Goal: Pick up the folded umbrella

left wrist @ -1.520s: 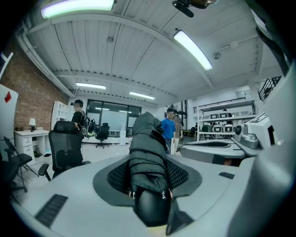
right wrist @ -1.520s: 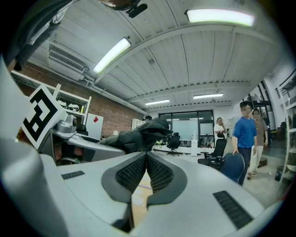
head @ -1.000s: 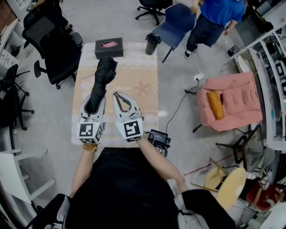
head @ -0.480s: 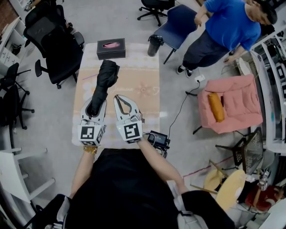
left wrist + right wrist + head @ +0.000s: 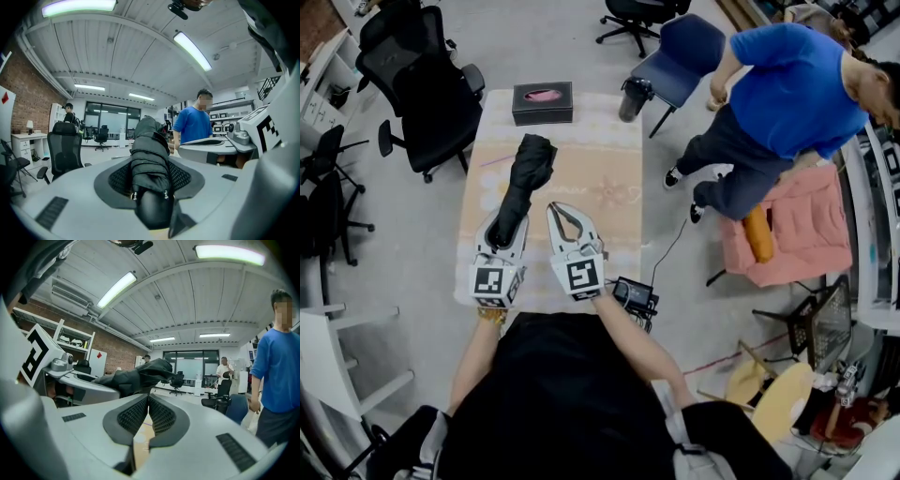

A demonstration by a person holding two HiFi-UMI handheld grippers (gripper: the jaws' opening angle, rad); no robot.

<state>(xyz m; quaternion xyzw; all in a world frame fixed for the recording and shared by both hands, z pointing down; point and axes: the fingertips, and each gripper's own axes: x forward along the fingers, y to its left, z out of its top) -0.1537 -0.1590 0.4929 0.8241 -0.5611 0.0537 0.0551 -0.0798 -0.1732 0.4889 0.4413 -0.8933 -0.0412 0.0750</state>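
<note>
1. One umbrella (image 5: pixel 521 178), black, folded, over the left half of the table (image 5: pixel 600 187). Its near end sits in the left gripper (image 5: pixel 508 227) and its far end points at the box (image 5: pixel 542 105). Whether the far end rests on the cloth cannot be told.
2. Left gripper: pads clamped on the umbrella's near end, the rounded butt sticking out toward the camera. The pick-up looks begun but not finished.
3. Right gripper (image 5: pixel 564 214): jaws pressed together on nothing, just beside the left one and apart from the umbrella.
4. Risks, judged from the above:
   - The hold is at the extreme end, so nearly all the length hangs beyond the pads. On a lift the far end may droop or swing in the grip.
   - The pads partly bear on gathered fabric (slack cloth, not a rigid shaft), so the body could slide out through its own folds.
   - A swinging tip could strike the box at the far edge.
   - The idle right gripper is close enough to knock the umbrella if the hands converge.
5. Containers:
   - Box, black, open slot on top, something pink showing in it (probably tissue).
   - Dark can (image 5: pixel 633 98) on the floor past the table's far right corner. Its contents are not visible.
</note>
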